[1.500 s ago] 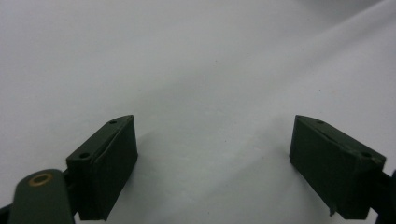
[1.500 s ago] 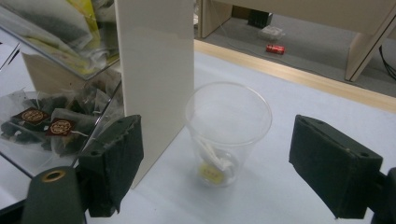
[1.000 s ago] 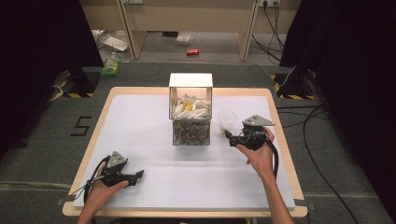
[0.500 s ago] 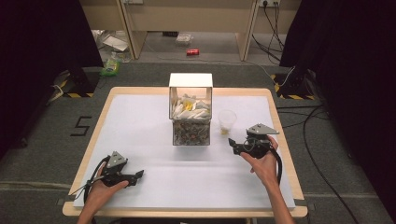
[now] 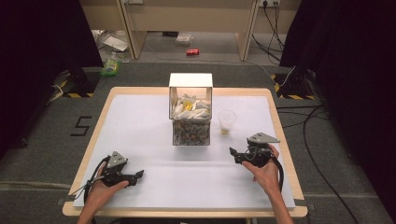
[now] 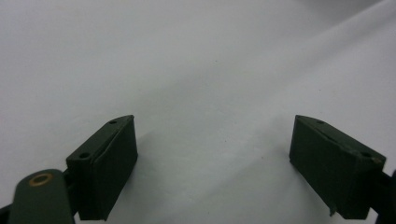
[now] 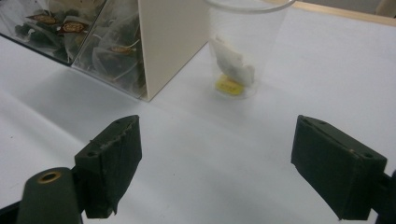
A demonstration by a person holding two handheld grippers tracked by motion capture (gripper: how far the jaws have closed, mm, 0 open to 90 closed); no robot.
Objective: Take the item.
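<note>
The high view looks down on the box (image 5: 190, 109) from afar; the right gripper view faces it closely, sharing the cup (image 7: 243, 44).

The cup (image 7: 247, 46) loses its rim at the top edge in the right gripper view; print on the yellow tag (image 7: 229, 85) inside is too blurred to read.
</note>
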